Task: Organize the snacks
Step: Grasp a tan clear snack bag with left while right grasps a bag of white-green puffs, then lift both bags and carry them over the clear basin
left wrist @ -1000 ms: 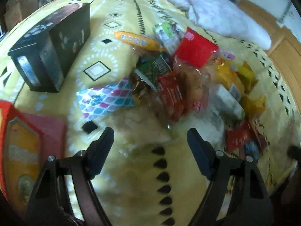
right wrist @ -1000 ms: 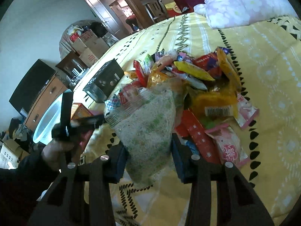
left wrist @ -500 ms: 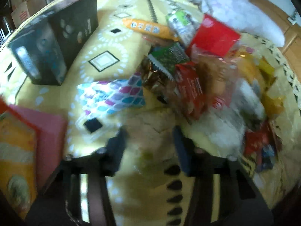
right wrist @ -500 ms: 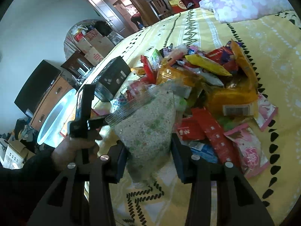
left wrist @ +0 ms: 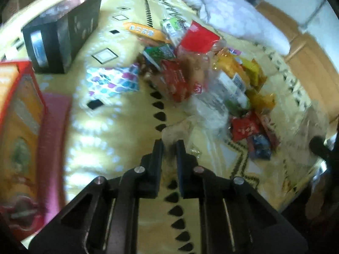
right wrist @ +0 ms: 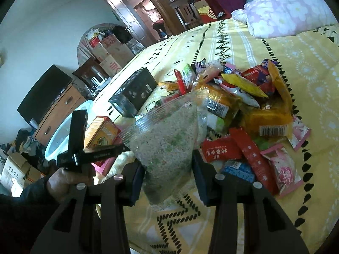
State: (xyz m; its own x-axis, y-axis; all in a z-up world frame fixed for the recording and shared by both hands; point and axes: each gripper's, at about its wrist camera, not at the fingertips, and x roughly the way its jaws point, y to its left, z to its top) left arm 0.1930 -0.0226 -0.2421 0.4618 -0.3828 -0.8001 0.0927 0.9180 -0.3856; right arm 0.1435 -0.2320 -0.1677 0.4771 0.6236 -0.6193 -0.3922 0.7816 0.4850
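While the right gripper (right wrist: 168,176) clamps the clear bag of speckled rice snack (right wrist: 167,146) upright just in front of the snack pile (right wrist: 239,110) on the yellow bedspread (right wrist: 313,67), the left gripper (left wrist: 169,148) is pinched shut on a crinkly clear wrapper (left wrist: 180,129) at the pile's near edge. The black box (left wrist: 63,42) sits well left of the pile, nearer the left gripper.

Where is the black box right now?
The black box sits on the yellow bedspread, left of the snack pile in the right wrist view. The orange-and-red box lies nearer the camera.
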